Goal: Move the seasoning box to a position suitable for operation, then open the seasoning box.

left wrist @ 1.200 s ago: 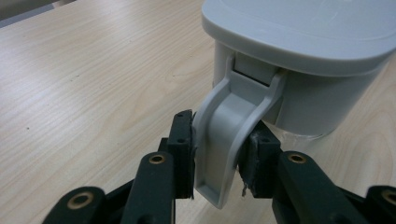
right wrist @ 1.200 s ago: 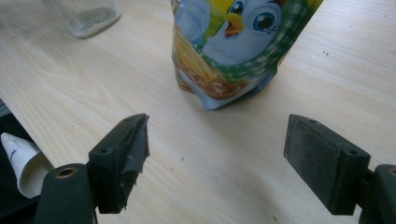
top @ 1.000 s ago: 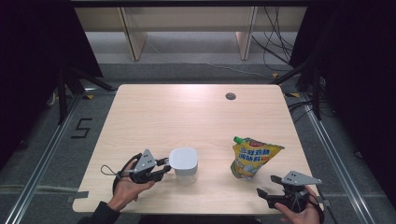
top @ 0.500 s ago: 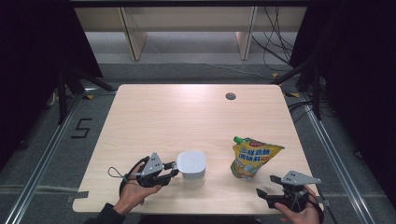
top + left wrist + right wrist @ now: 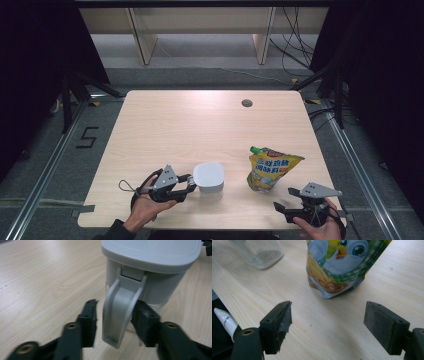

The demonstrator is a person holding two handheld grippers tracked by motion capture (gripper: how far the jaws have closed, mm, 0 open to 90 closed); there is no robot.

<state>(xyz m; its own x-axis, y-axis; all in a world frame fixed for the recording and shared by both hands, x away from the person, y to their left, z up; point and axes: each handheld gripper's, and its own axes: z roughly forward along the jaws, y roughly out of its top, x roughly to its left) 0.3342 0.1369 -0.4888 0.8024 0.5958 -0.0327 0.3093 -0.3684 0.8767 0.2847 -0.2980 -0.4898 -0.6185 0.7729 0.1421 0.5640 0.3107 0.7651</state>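
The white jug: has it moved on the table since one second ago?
Yes. The jug has slid toward the table's near edge and slightly right, closer to the pouch.

Pale matt wooden table (image 5: 200, 125); smooth white plastic lidded jug (image 5: 208, 176) with clear base; glossy printed yellow foil pouch (image 5: 272, 168).

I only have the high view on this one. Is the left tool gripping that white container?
Observer: No. The left tool has just been opening its jaws; they straddle the handle of the container, with a gap at one pad.
Operator: Anything in the right tool?
Observer: Nothing. The right tool stands wide open over the table, with the pouch just ahead.
Operator: Is the container empty?
Observer: Its body is clear below the lid, with a thin pale layer at the bottom.
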